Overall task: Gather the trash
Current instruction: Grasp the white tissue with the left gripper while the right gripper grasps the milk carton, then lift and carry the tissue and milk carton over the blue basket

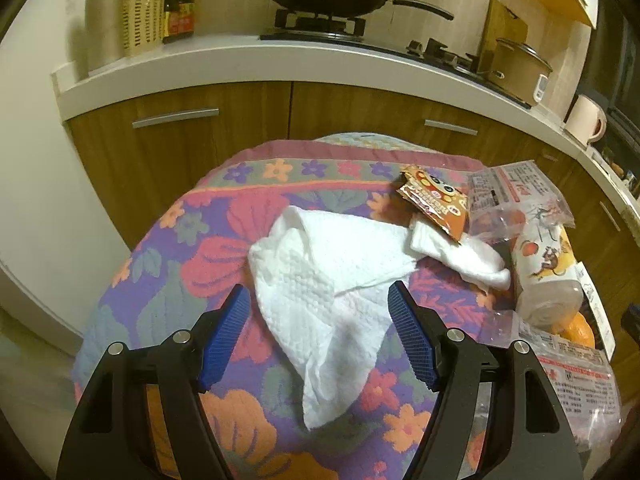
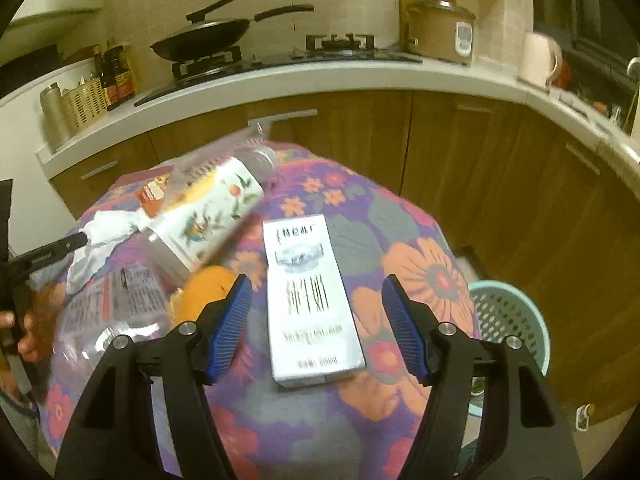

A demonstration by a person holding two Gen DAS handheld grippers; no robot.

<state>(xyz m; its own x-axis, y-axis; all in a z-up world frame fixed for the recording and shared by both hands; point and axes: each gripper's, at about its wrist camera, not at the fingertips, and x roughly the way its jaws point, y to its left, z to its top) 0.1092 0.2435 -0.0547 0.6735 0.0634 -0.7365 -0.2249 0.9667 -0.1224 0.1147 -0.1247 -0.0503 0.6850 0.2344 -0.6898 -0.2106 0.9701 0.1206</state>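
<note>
Left wrist view: the left claw (image 1: 320, 312) is being held wide open, empty, over a white paper towel (image 1: 320, 280) at 12 o'clock on the floral worktop (image 1: 168, 280). Right claw (image 2: 316, 304) is being held wide open around a milk carton (image 2: 308, 300), untouched.

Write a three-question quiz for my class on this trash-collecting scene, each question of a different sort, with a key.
1. True or false: the left gripper is shut on the white paper towel.
2. Which thing lies between the right gripper's open jaws? A) orange B) milk carton C) bottle
3. Fill in: the basket beside the table is coloured ____.

Key: 1 false, both jaws are open around it; 2 B; 3 light green.
</note>
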